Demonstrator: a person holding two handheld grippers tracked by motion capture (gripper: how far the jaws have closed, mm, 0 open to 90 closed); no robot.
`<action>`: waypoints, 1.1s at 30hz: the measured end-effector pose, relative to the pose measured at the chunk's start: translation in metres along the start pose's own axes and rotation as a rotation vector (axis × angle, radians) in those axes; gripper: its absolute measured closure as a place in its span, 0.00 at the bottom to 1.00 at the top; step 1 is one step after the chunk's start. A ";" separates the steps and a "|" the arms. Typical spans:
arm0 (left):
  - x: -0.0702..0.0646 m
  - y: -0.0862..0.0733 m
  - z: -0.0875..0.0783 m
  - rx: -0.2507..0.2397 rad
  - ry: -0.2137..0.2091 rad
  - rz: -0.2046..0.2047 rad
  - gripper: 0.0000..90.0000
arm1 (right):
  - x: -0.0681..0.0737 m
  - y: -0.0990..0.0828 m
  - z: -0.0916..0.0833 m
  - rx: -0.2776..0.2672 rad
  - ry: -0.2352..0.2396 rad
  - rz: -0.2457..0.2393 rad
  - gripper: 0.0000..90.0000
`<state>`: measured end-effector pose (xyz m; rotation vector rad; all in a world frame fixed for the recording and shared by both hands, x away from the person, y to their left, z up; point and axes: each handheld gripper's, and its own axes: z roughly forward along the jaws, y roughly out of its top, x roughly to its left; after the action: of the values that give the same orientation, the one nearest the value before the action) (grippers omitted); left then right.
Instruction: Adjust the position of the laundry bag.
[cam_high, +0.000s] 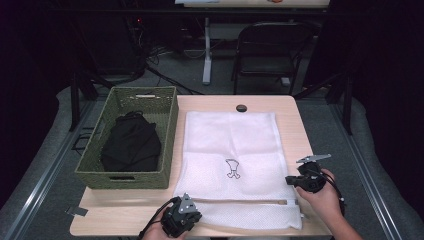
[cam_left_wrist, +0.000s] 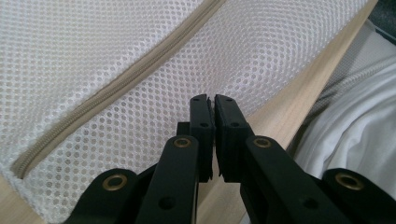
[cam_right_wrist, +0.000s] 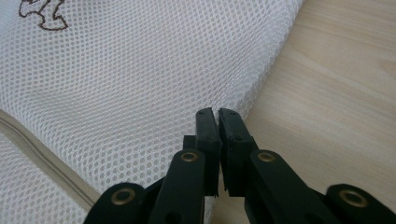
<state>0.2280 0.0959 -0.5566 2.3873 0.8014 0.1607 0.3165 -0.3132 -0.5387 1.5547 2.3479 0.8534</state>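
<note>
Your left gripper (cam_left_wrist: 214, 99) has its fingers pressed together with nothing between them, tips hovering right at the near hem of the white mesh laundry bag (cam_high: 231, 150). Same deal on your right gripper (cam_right_wrist: 217, 112): fingers closed, empty, sitting at the bag's side edge where the mesh meets bare wood.

The bag itself is a flat rectangle of fine honeycomb netting, spread out on the tabletop (cam_high: 295, 107) just right of a woven green basket (cam_high: 167, 107). A beige zipper (cam_left_wrist: 116, 84) runs across it near your end, and there's a little dark brown embroidered figure (cam_high: 232, 167) around the middle.

The left gripper view gives you the zipper up close, running diagonally, plus a bit of white clothing past the tabletop's edge. The right gripper view catches the embroidery in its top corner and a stretch of plain wood grain. The high view is where you get the whole layout: a bundle of black cloth (cam_high: 131, 145) inside the basket, a small dark round thing (cam_high: 242, 108) at the far edge, and a folding chair (cam_high: 270, 50) beyond the tabletop.
</note>
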 end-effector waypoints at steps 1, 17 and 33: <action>0.000 0.000 0.001 0.004 -0.006 0.004 0.97 | 0.000 0.000 0.000 0.004 0.001 0.002 0.97; 0.002 -0.004 0.006 0.001 -0.038 -0.039 0.84 | -0.002 -0.005 0.008 0.004 -0.014 -0.001 0.93; 0.009 0.004 -0.014 -0.074 -0.032 -0.075 0.60 | 0.011 -0.006 -0.017 -0.051 -0.070 -0.036 0.67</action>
<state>0.2335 0.1056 -0.5436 2.2812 0.8538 0.1193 0.2992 -0.3114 -0.5269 1.4934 2.2802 0.8309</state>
